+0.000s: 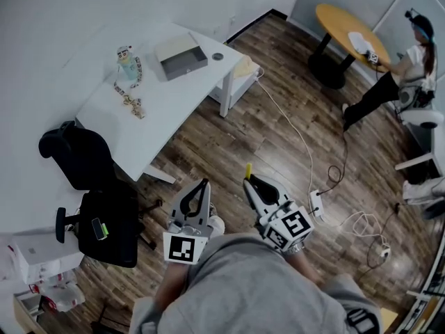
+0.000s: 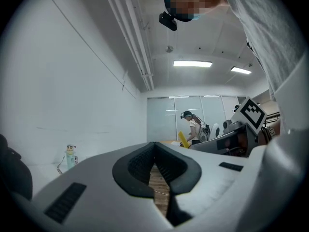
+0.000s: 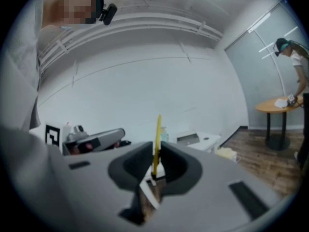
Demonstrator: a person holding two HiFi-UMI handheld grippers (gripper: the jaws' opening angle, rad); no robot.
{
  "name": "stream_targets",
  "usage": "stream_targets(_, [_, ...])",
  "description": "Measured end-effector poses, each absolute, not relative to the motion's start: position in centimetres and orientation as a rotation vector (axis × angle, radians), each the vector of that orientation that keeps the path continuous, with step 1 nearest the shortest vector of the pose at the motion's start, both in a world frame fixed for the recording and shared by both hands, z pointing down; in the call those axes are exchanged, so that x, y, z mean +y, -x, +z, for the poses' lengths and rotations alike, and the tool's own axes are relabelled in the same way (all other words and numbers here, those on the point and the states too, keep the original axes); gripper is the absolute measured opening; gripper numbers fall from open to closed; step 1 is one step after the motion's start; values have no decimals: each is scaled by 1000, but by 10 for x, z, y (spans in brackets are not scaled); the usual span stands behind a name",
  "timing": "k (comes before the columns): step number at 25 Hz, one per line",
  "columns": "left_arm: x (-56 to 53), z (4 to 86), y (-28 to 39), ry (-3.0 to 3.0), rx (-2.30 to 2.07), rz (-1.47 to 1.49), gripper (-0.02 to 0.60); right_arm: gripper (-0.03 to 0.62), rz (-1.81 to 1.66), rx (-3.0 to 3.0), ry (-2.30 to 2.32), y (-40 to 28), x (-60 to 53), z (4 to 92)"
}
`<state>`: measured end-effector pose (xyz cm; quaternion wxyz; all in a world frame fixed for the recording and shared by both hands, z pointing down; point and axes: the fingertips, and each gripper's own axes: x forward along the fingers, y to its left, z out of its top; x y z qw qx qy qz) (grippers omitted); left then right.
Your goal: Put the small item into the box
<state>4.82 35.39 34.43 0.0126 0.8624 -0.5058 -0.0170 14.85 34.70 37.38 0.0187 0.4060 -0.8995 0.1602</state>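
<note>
A thin yellow item [image 1: 247,170] stands up between the jaws of my right gripper [image 1: 248,181], which is shut on it. In the right gripper view, the yellow item [image 3: 157,144] rises from the pads as a narrow strip. My left gripper [image 1: 201,184] is beside it, shut with nothing in it; its pads [image 2: 155,149] meet. Both are held close to the body over the wooden floor. An open grey box [image 1: 182,56] lies on the white table [image 1: 160,110] farther ahead. The box [image 3: 188,139] shows small and far off in the right gripper view.
A toy figure with a beaded chain [image 1: 126,61] stands on the table left of the box. A black office chair [image 1: 97,186] is at the left. A power strip and cables [image 1: 316,204] lie on the floor. Another person [image 1: 403,75] stands by a round orange table [image 1: 348,30].
</note>
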Motion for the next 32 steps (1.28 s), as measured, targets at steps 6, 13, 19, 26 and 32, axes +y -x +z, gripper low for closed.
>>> stream_targets(6, [316, 343, -15, -2682, -1597, -54, 32, 67, 496, -2796, -1275, -121, 309, 375])
stream_targets(13, [284, 341, 16, -2685, -1632, -76, 32, 67, 487, -2807, -1245, -90, 278, 375])
stream_targets(19, [269, 349, 30, -2664, -1637, -49, 32, 67, 499, -2798, -1227, -74, 259, 380])
stream_targets(26, [257, 351, 37, -2645, -1676, -23, 32, 67, 520, -2801, -1198, -70, 241, 384])
stream_targets(32, [233, 356, 35, -2601, -1730, -1, 32, 67, 524, -2823, -1122, -68, 213, 390])
